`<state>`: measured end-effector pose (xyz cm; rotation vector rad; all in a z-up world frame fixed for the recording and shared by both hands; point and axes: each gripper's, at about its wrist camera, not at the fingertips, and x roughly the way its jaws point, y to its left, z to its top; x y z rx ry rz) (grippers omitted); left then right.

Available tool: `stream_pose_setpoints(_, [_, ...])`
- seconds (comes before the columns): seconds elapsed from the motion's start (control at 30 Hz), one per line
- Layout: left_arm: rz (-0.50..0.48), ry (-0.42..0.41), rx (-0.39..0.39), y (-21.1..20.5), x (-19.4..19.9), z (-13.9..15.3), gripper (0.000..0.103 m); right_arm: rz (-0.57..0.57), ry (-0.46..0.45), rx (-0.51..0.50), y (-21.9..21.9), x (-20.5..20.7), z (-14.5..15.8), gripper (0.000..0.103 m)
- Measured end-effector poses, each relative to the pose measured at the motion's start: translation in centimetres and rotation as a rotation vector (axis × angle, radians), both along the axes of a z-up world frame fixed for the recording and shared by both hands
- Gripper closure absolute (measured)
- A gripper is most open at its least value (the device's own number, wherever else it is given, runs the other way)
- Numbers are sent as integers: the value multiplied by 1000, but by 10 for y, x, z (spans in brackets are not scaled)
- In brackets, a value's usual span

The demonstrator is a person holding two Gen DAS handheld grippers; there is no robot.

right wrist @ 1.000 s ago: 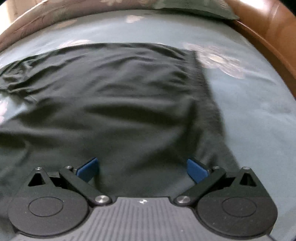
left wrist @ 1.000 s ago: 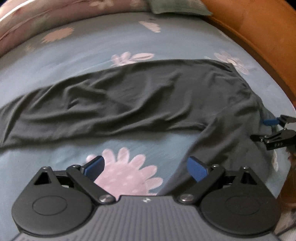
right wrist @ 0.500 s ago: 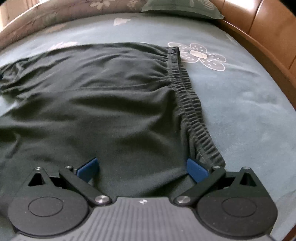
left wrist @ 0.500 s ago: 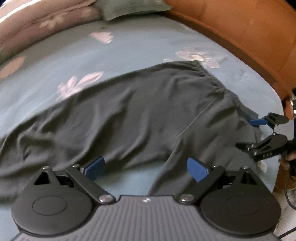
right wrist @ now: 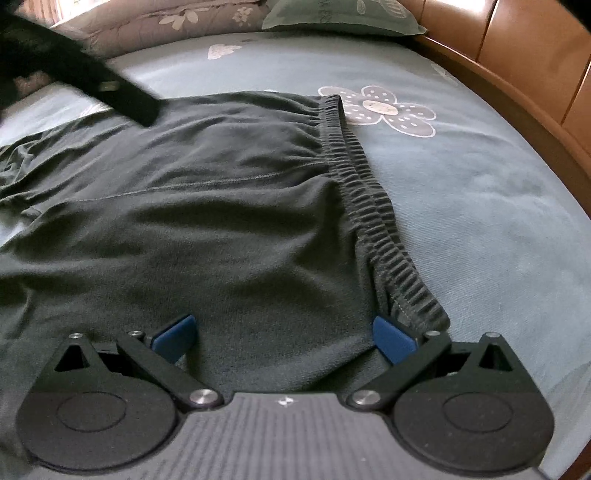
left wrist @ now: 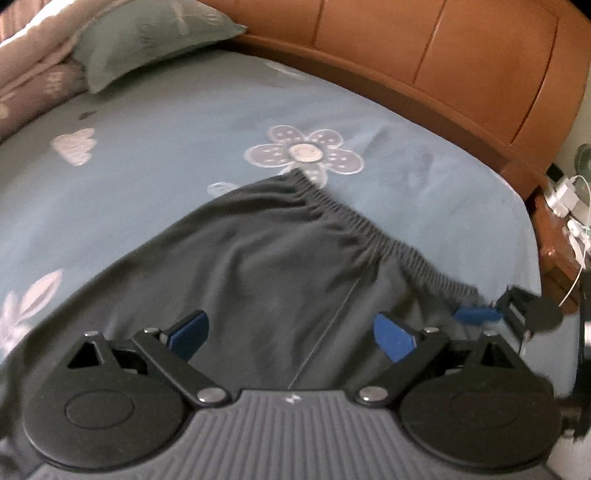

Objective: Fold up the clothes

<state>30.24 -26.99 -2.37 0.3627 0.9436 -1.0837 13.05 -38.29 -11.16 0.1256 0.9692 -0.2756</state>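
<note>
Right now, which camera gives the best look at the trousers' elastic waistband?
The right wrist view: the waistband runs sharp and close, its ribbing clear. The left wrist view shows the waistband farther off and blurred.

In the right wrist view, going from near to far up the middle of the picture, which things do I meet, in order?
Right gripper, open → dark trousers → blue flowered bedsheet → green pillow.

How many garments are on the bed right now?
1: dark trousers spread on the blue sheet, waistband toward the headboard. Both views show the same pair; more may lie out of frame.
</note>
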Motion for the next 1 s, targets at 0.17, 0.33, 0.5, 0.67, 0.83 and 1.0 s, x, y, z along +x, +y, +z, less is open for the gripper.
stream_pose_setpoints(0.17, [-50, 28, -10, -35, -4, -11, 7, -8, -20, -19, 3, -3, -1, 0])
stream_pose_setpoints(0.33, [-87, 59, -18, -56, -3, -22, 7, -28, -57, -36, 6, -8, -3, 0])
stream_pose_setpoints(0.5, [-102, 92, -31, -80, 8, -37, 7, -51, -79, -44, 8, -10, -4, 0])
stream_pose_setpoints(0.67, [-47, 166, -46, -109, 34, -53, 7, -69, -78, -39, 7, -7, -4, 0])
stream_pose_setpoints(0.83, [-5, 153, -46, -134, 54, -54, 7, -74, -77, -40, 7, -6, -3, 0])
stream_pose_setpoints(1.0, [-26, 177, -20, -111, 43, -26, 7, -80, -64, -41, 8, -3, -2, 0])
